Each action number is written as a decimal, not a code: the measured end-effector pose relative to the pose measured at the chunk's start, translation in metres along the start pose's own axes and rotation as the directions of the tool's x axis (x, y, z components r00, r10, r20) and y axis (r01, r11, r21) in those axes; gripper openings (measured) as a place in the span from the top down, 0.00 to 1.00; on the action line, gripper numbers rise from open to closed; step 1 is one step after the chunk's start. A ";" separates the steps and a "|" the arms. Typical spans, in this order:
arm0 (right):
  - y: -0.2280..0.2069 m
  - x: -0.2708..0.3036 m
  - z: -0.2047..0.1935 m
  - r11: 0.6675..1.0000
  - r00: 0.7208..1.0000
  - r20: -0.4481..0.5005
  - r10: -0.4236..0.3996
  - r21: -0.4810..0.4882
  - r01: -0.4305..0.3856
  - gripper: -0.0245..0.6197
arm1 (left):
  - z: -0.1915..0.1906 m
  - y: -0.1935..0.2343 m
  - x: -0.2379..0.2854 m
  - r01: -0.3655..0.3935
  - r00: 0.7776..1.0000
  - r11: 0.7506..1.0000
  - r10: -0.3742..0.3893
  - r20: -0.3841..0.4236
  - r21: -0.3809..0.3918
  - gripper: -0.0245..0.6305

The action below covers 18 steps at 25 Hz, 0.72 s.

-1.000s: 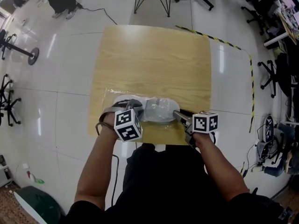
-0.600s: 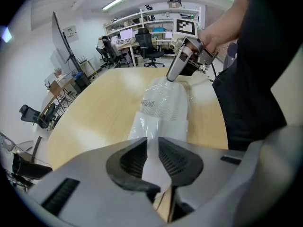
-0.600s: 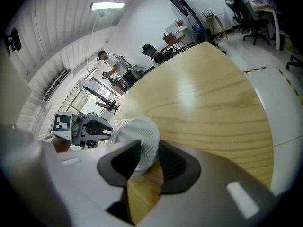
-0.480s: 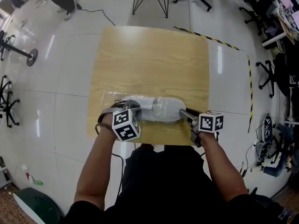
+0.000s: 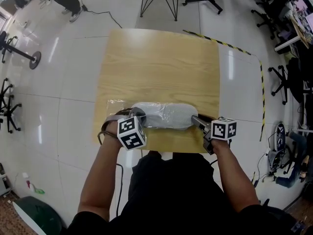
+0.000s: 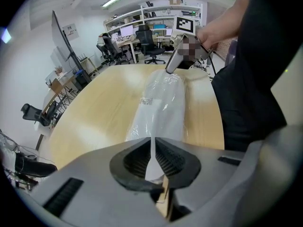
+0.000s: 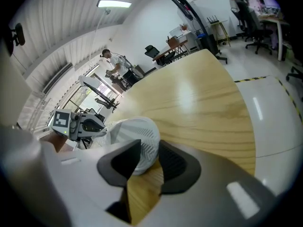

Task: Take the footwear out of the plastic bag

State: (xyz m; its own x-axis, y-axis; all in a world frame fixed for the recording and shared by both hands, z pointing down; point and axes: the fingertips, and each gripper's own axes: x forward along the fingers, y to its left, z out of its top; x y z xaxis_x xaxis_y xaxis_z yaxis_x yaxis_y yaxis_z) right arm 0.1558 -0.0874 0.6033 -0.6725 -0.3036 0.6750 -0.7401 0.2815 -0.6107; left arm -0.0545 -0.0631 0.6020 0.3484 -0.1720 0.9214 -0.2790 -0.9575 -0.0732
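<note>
– White shoe (image 7: 138, 135): where does it lie?
– It lies on its side along the near edge of the wooden table (image 5: 161, 62), lengthwise between the two grippers. The plastic bag (image 6: 163, 103) is wrapped over most of it. In the right gripper view, the end nearest that gripper is bare white mesh with no film visible over it.

– Left gripper (image 5: 138, 115): condition of the jaws?
– They have just been closing. The left gripper view shows a thin fold of the bag's clear film standing upright between the ribbed pads, and the pads are pinching it. No part of the shoe is between them, only film.

– Right gripper (image 5: 195, 120)?
– Its jaws stand partly apart around the rounded end of the shoe. The right gripper view shows the mesh seated between the two dark pads with both of them against it, so the shoe is gripped.

– Position of the two relative to each other?
– The left is at the left end of the bag and the right at the opposite end. Both are angled down toward the table top, and the bag is stretched out between them.

– Surroundings?
– The tiled floor (image 5: 73, 106) runs all round the table. A strip of yellow-and-black tape (image 5: 234, 45) lies on it past the far right corner, and office chairs (image 5: 281, 80) stand at the right edge.
</note>
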 end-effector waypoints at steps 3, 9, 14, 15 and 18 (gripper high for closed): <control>0.005 0.005 0.002 0.999 1.000 -0.022 0.005 -0.040 -0.006 0.77 | -0.007 -0.004 -0.004 -0.003 1.000 1.000 0.002 -0.008 -0.018 0.91; 0.019 0.016 0.007 0.991 0.997 -0.079 0.026 -0.131 -0.036 0.77 | -0.025 -0.015 -0.014 -0.005 1.000 0.998 0.004 -0.021 -0.061 0.92; 0.023 0.019 0.004 0.987 0.993 -0.115 0.033 -0.154 -0.051 0.77 | -0.043 -0.023 -0.019 -0.010 0.999 0.997 0.007 -0.040 -0.082 0.93; 0.023 0.020 0.004 0.987 0.992 -0.118 0.034 -0.155 -0.052 0.77 | -0.046 -0.023 -0.021 -0.011 0.999 0.996 0.007 -0.042 -0.086 0.94; 0.023 0.020 0.003 0.987 0.992 -0.123 0.036 -0.150 -0.055 0.77 | -0.054 -0.022 -0.024 -0.019 0.999 0.995 0.014 -0.047 -0.097 0.94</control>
State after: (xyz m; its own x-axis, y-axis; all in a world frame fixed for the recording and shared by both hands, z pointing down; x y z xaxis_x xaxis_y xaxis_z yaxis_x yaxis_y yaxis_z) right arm 0.1257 -0.0899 0.6012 -0.6933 -0.1792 0.6980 -0.6931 0.4310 -0.5778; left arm -0.1046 -0.0254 0.6019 0.3016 -0.1742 0.9374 -0.3713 -0.9270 -0.0528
